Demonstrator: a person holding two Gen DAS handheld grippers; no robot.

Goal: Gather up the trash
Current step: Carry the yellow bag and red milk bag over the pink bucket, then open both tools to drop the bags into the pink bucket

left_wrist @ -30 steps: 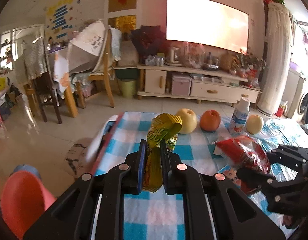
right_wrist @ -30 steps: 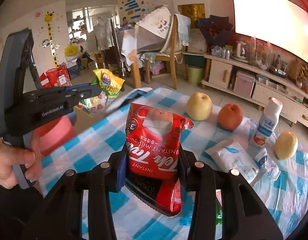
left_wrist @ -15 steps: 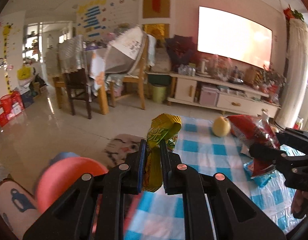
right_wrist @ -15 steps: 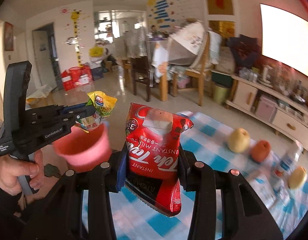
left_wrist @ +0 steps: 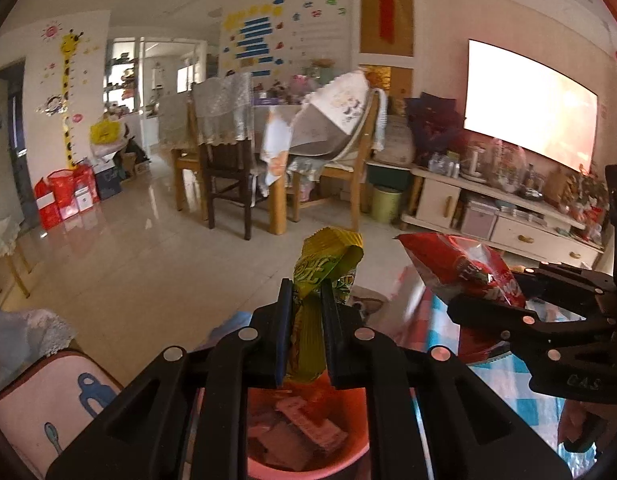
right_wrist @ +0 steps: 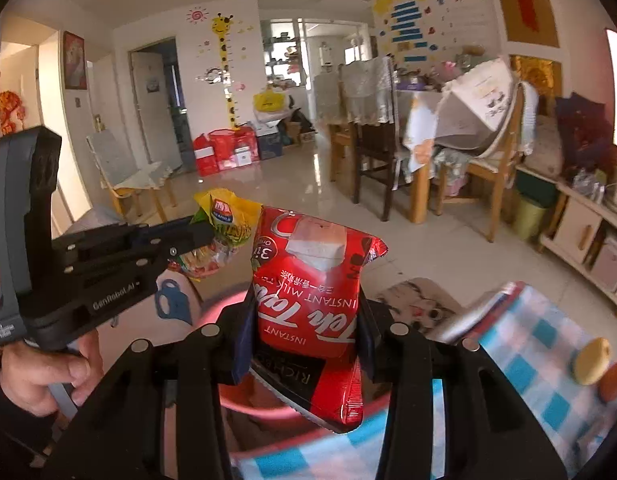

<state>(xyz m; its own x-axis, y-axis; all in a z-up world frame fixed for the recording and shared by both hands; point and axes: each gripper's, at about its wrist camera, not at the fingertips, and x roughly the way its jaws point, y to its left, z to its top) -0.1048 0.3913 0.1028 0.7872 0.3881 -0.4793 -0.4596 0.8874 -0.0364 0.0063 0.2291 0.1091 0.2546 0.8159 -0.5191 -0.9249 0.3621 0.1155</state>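
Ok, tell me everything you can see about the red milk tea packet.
The red milk tea packet is a glossy, crinkled foil pouch with white "INSTANT MILK" lettering seen upside down, a pale patch near its top and a dark band with a serrated edge at the bottom. The right gripper clamps its middle, holding it upright over the pink bin.

Bright daylit room, warm pinkish cast. Blown-out white glare on the wall screen (left_wrist: 528,108), detail gone. Sheen from the far windows (right_wrist: 328,52) on the glossy floor (left_wrist: 120,240). Strong fisheye bending and dark vignette at the corners. Motion smear on the checked cloth (right_wrist: 520,344) of the bench, edges perhaps doubled. Soft focus inside the pink bin (left_wrist: 308,456); close black tool parts in shadow.
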